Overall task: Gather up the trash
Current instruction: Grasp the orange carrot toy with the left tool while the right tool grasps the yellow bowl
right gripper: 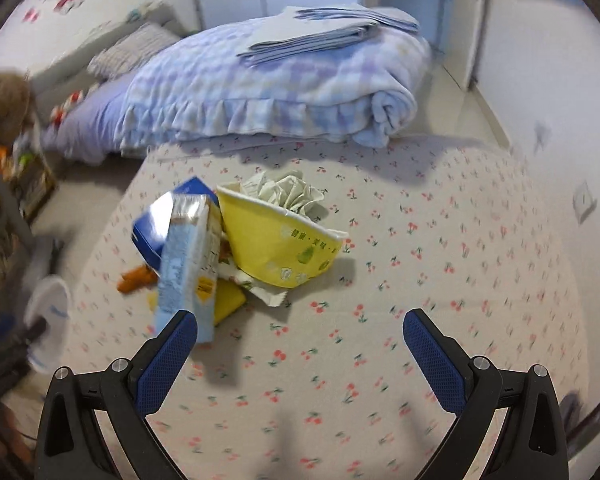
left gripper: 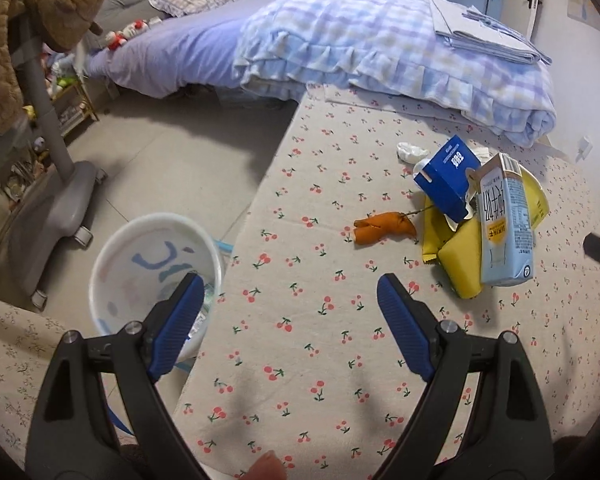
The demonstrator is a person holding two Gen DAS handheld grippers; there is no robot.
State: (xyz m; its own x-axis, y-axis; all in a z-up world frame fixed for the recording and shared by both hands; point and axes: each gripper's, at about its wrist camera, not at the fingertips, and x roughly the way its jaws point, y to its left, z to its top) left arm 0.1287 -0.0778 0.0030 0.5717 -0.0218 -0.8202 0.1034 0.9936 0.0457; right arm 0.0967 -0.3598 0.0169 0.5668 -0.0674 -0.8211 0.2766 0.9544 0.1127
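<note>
From the left wrist view, the left hand-held gripper hangs above the counter, its 2 blue-padded fingers spread wide with nothing between them. The counter wears a cherry-print cloth. The trash sits in a loose heap toward the right: a pale blue drink carton stands upright, a dark blue box tilts against the pile behind it, a yellow wrapper lies under both, and a piece of orange peel lies just left of the heap. A crumpled white tissue lies beyond the blue box. Below the counter's left edge, on the floor, stands a white bin; its left side looks bare, and something pale and crinkled shows at its right wall behind the left finger, too hidden to name. A bed with a checked quilt fills the background.

From the right wrist view, which is blurred, the right hand-held gripper is also wide open and holds nothing; its left fingertip overlaps the drink carton in the picture, though I cannot tell whether they touch. A yellow paper bowl lies tipped on its side beside the carton, with crumpled paper stuffed in its mouth. The blue box and orange peel lie to the left, and the white bin shows at the counter's left edge.
</note>
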